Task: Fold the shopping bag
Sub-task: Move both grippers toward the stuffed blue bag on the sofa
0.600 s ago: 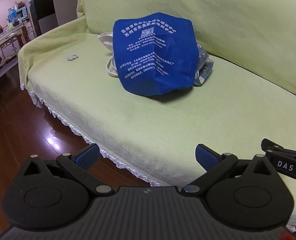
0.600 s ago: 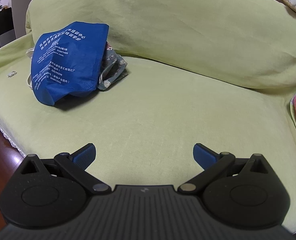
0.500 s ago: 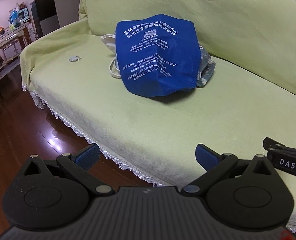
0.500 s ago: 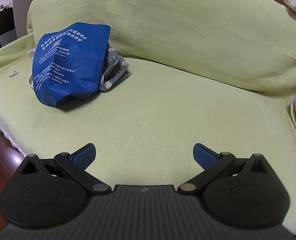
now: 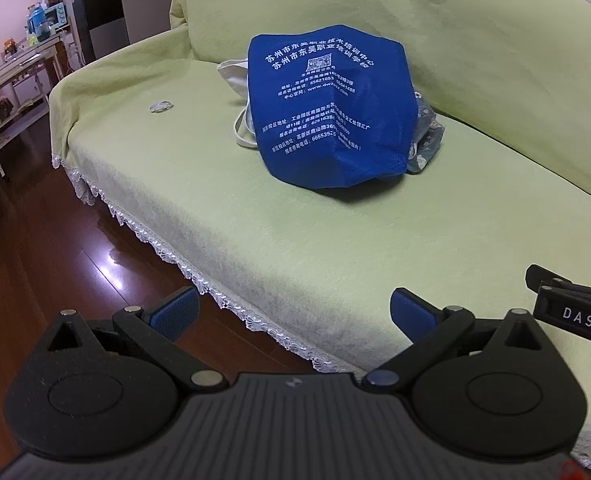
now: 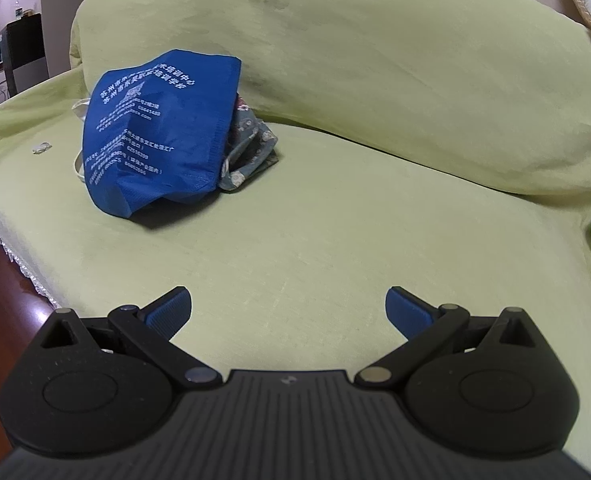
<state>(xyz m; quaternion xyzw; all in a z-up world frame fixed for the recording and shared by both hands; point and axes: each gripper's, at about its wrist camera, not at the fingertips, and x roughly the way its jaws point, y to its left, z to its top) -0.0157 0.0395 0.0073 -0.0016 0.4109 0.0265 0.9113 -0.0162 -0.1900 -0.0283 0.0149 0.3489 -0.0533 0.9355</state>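
While both views have drawn slightly nearer over the last half-second, the blue shopping bag [image 5: 329, 108] sits untouched and unfolded on the sofa [image 5: 279, 248], well apart from the left hand-held gripper [image 5: 291, 314] and right hand-held gripper [image 6: 288, 309], both wide open and empty: approach only.

Blue shopping bag [image 5: 327, 112] on the green sofa

It is puffy and not folded, with white writing on its front. It sits on the seat, near the back cushion.
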